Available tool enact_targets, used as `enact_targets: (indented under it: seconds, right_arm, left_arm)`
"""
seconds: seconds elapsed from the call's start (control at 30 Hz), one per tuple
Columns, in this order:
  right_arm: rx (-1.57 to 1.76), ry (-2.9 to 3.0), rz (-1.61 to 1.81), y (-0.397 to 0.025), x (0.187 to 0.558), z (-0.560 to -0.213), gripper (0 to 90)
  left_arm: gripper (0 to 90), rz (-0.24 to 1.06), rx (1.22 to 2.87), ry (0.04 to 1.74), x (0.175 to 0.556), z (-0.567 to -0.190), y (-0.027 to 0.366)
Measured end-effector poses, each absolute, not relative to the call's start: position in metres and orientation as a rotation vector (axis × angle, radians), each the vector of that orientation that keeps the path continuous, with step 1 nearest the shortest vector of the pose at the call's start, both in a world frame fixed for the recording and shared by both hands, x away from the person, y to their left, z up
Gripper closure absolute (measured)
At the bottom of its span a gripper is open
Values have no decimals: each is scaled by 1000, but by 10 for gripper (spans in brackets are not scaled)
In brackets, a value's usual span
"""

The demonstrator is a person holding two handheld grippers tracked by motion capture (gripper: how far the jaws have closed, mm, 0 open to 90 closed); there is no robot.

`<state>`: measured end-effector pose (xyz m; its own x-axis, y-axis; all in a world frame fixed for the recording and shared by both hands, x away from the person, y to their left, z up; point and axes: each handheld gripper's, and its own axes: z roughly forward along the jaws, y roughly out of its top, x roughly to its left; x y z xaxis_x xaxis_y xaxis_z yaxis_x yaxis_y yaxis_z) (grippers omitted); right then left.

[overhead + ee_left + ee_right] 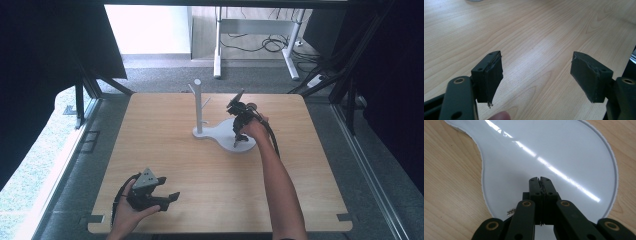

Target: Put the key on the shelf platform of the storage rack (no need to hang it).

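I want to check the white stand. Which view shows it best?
The high view: the whole stand shows there, upright post with pegs and flat base. The right gripper view shows just its glossy base under the shut right gripper. The left gripper view catches a sliver at the top edge.

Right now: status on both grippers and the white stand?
Left gripper open, low over bare table. Right gripper shut, above white stand base; small metal bit beside its jaws, unclear if held. Nothing in the way.
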<state>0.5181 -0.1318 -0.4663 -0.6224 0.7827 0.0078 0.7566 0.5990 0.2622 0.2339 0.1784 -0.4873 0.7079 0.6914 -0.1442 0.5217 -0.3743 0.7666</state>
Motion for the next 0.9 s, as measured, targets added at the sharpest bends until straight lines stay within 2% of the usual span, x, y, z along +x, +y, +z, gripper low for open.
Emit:
enact_targets:
  seconds: [0.23, 0.27, 0.3, 0.33, 0.37, 0.57, 0.9]
  right_arm:
    - [1308, 2709, 369, -131, 519, -476, 880]
    - [1306, 2711, 372, -130, 518, -476, 862]
    - [1293, 2706, 383, -130, 518, -474, 794]
    - [1285, 2702, 388, -131, 517, -473, 763]
    - [1279, 2695, 390, -131, 516, -471, 763]
    - [1277, 2655, 462, -138, 510, -455, 628]
    - [1204, 2670, 577, -159, 476, -430, 573]
  left_arm:
    - [260, 252, 2072, 921, 234, -488, 177]
    - [260, 251, 2072, 922, 234, -489, 176]
    - [260, 251, 2073, 922, 234, -489, 176]
    - [260, 252, 2075, 922, 234, -489, 176]
    - [260, 251, 2075, 921, 234, -489, 176]
    - [259, 253, 2071, 922, 234, -489, 176]
    - [259, 253, 2082, 921, 234, -489, 173]
